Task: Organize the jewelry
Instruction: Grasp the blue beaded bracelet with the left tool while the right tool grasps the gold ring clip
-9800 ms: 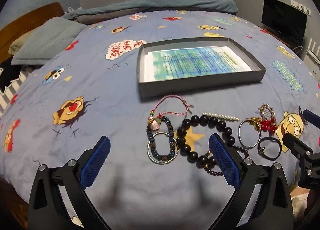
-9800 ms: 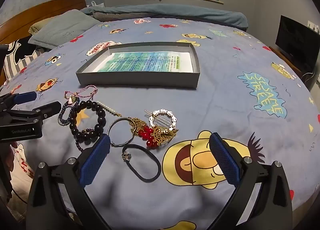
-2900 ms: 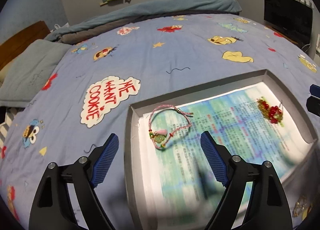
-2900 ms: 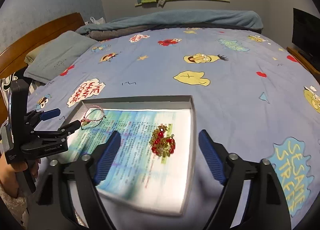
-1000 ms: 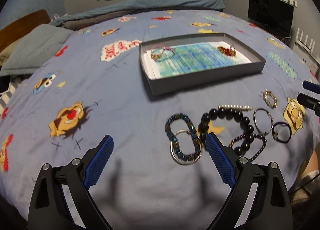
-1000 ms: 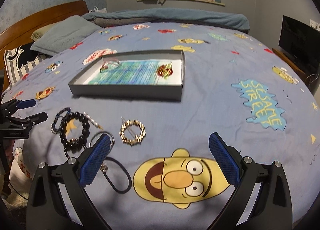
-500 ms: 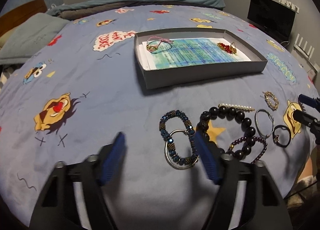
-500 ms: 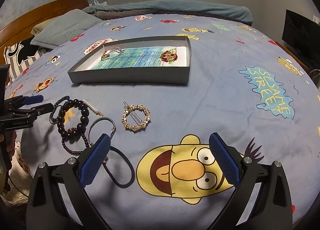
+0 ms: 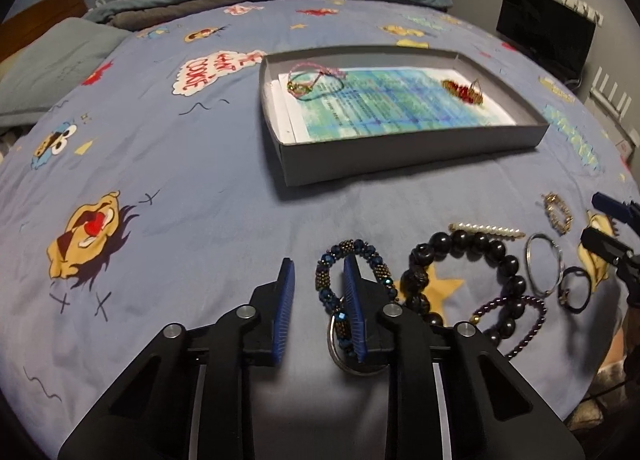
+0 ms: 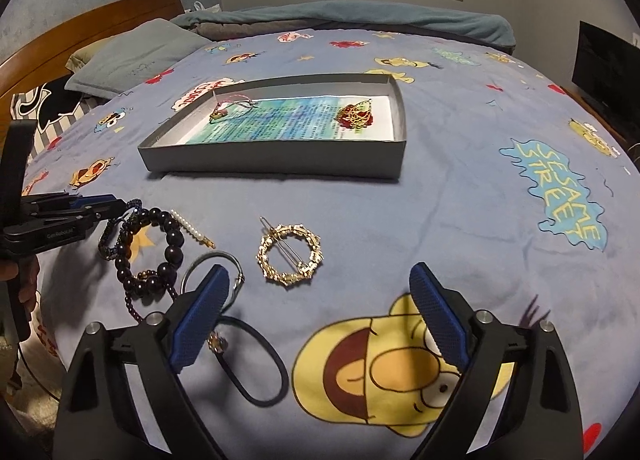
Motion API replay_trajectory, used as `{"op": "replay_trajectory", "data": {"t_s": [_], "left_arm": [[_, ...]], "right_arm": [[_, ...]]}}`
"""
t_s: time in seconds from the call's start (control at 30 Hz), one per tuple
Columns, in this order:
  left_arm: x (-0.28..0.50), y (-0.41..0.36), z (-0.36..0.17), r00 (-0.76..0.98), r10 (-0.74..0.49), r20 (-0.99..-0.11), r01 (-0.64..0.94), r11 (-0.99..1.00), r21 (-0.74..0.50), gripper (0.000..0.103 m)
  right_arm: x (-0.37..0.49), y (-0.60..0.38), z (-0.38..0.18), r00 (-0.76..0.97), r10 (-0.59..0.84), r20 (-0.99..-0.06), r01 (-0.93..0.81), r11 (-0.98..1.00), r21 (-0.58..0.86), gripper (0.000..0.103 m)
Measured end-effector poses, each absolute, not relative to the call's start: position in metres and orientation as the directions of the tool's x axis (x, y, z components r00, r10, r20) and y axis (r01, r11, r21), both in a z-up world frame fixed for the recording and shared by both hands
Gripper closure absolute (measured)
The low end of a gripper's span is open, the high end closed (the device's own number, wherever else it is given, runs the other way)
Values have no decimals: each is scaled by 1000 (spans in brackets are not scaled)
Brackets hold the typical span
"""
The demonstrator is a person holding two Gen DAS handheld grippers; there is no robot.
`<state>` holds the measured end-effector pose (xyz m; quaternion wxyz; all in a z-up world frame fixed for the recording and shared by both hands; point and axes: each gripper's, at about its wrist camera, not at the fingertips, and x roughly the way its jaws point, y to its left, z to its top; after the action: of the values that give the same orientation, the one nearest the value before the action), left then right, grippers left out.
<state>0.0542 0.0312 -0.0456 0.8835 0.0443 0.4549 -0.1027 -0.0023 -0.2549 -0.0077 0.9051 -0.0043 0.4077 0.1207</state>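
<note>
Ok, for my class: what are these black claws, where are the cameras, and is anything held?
No robot: a person holds a two-finger gripper in each hand, each carrying a camera that looks along its fingers. One picture is from the left gripper, one from the right gripper. Jewelry lies on a bedspread near a grey box. The left jaws have just been closing around one side of the blue beaded bracelet, not yet pinching it. The right jaws have just been closing slightly, with nothing between them.
</note>
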Motion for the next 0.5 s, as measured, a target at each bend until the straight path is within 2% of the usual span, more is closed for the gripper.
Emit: {"op": "replay_trajectory", "data": {"t_s": [0.37,0.5], "left_arm": [[66,27,-60,500,-139,-855,266,964,-1,79],[70,30,-65,487,-163,-858,261,965,-35,79]], "right_arm": [[11,-241,-15,613,233,-755,-261,962,86,24],[18,-240,-21,603,228,-765,-255,963,86,28]]}}
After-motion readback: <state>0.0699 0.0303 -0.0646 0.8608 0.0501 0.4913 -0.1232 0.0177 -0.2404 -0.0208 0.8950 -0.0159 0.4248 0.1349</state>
